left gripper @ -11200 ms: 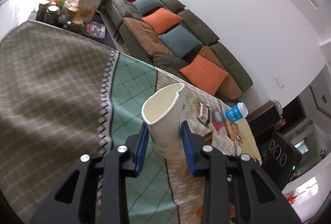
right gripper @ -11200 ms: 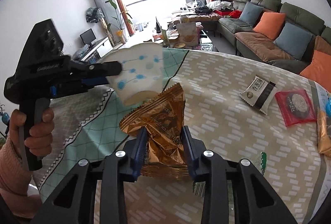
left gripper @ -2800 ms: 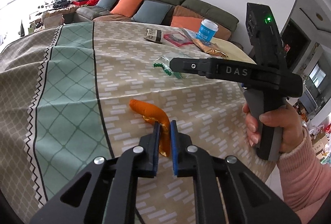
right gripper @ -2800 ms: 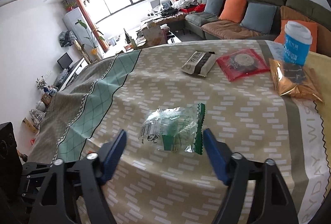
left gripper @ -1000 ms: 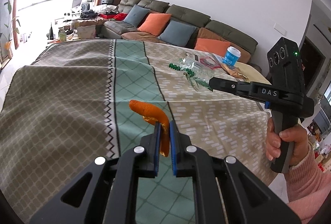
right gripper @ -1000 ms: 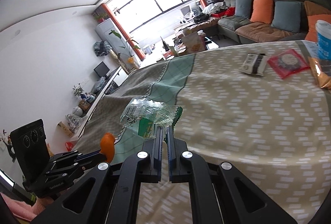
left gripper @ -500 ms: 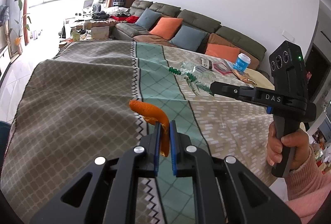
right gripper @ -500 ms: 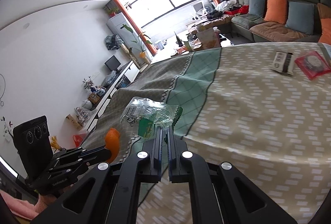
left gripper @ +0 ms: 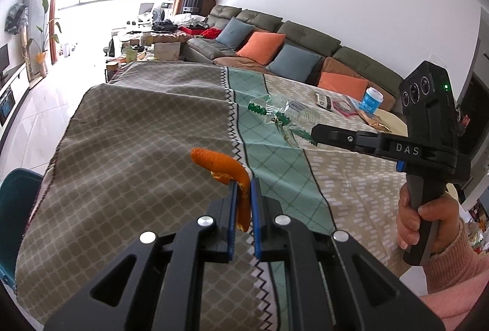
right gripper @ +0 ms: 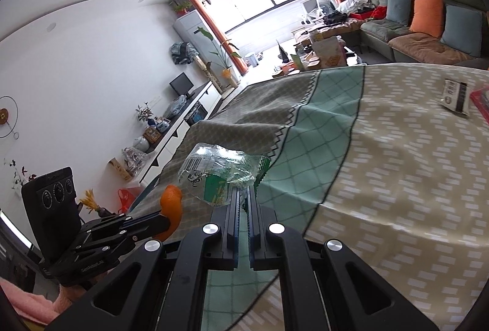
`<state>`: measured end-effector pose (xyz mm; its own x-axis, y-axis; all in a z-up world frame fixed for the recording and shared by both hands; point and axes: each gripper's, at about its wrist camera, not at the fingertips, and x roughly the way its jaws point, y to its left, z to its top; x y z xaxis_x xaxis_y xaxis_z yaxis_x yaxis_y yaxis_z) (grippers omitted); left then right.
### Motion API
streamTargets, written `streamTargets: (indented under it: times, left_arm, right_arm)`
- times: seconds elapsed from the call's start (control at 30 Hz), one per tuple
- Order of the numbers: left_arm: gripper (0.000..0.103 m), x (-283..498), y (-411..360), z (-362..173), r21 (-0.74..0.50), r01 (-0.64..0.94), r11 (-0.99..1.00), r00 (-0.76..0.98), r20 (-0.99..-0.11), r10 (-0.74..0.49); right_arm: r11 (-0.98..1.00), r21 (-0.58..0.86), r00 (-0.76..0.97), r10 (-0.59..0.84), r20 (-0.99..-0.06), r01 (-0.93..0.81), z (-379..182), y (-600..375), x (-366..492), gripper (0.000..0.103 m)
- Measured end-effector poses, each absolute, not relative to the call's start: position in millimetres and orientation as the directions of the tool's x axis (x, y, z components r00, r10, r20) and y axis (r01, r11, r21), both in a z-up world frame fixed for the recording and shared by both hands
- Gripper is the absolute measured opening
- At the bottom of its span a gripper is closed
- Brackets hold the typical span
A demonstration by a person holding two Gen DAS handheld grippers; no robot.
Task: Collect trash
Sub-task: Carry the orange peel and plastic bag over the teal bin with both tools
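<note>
My left gripper (left gripper: 243, 188) is shut on a curled orange peel (left gripper: 221, 165) and holds it above the patterned tablecloth (left gripper: 137, 129). My right gripper (right gripper: 242, 193) is shut on a crumpled clear wrapper with green print (right gripper: 218, 175), also held above the cloth. The right gripper and its wrapper (left gripper: 282, 113) show in the left wrist view, to the right of the peel. The left gripper with the peel (right gripper: 171, 202) shows at lower left in the right wrist view.
More wrappers lie at the far end of the table: a black and white packet (right gripper: 455, 97), a red packet (left gripper: 345, 109), a gold packet (left gripper: 374, 121) and a blue paper cup (left gripper: 372, 98). A teal chair (left gripper: 15, 208) stands left of the table. A sofa (left gripper: 275, 46) is behind.
Both grippers have moved with their loads toward the grey end of the table, away from the sofa side. Both stay shut.
</note>
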<state>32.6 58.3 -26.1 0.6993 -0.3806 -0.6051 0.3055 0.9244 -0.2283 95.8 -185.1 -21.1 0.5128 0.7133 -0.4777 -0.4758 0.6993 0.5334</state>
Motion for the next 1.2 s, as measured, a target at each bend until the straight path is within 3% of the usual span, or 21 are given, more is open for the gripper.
streamTargets:
  times: [1.2]
  left_arm:
    - [0.010, 6, 127, -21, -0.231, 0.163, 0.959, 0.761, -0.589, -0.271]
  right_arm:
    - [0.611, 0.533, 0.385, 0.788, -0.481, -0.586, -15, -106, 89, 0.005]
